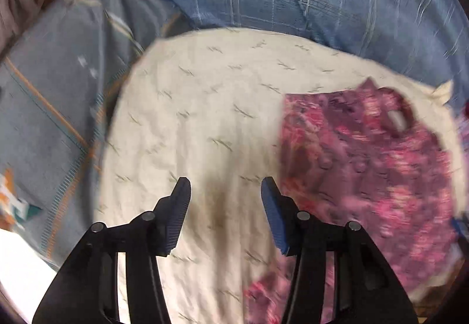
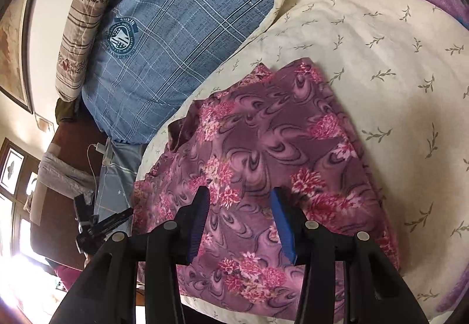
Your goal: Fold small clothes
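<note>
one floral garment [image 2: 263, 154], two pillows (cream [image 2: 381, 66], blue plaid [image 2: 176, 30])

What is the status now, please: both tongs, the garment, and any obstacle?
Left tongs open, over the cream pillow. Right tongs open, above the purple floral garment. Garment lies on the pillow, ungripped. Nothing in the way.

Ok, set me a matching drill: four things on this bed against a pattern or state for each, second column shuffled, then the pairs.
Things:
1. garment
2. cream pillow
3. blue pillow
4. right tongs

Pattern or state:
A. white check lines and a round crest
B. open, above the floral cloth
C. small leaf sprigs
D. purple with pink flowers, lying on a pillow

Pairs: 1-D, 2-C, 3-A, 4-B
</note>
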A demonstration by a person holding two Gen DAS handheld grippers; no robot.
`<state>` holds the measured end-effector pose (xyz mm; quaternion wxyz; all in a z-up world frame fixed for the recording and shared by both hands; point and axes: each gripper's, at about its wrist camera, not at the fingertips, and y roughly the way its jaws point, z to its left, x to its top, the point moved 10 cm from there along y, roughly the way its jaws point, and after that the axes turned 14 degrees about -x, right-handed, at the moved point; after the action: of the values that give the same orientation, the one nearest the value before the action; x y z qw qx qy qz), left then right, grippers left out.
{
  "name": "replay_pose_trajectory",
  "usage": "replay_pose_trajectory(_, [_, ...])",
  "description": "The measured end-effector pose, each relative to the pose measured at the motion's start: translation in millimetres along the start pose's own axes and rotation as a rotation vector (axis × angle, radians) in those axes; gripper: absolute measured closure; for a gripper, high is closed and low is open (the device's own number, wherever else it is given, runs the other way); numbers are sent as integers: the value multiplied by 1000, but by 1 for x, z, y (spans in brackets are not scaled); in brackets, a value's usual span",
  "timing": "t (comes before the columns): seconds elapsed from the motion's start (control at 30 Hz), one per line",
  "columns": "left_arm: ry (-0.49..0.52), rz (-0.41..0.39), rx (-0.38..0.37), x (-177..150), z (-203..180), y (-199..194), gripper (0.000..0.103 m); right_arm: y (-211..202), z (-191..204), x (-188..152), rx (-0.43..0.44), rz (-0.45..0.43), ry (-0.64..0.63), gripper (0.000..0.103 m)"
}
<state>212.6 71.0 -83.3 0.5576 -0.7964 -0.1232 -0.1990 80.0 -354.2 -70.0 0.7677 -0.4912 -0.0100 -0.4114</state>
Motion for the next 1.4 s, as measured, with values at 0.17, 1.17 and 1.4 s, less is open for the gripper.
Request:
replay_pose_trajectory(0.17, [21,52,-162,-3,-38,9,39,-3,-13,40,-41,-87,39,49])
replay_pose_trajectory(1.17, [-126,-8,-334,24,-42,32,99,20,0,104,-161,-168,-96,97])
replay_pose_trajectory(1.4, [-92,24,-328,27,-48,33,41,51,-33,86,-218,-70,-47,92])
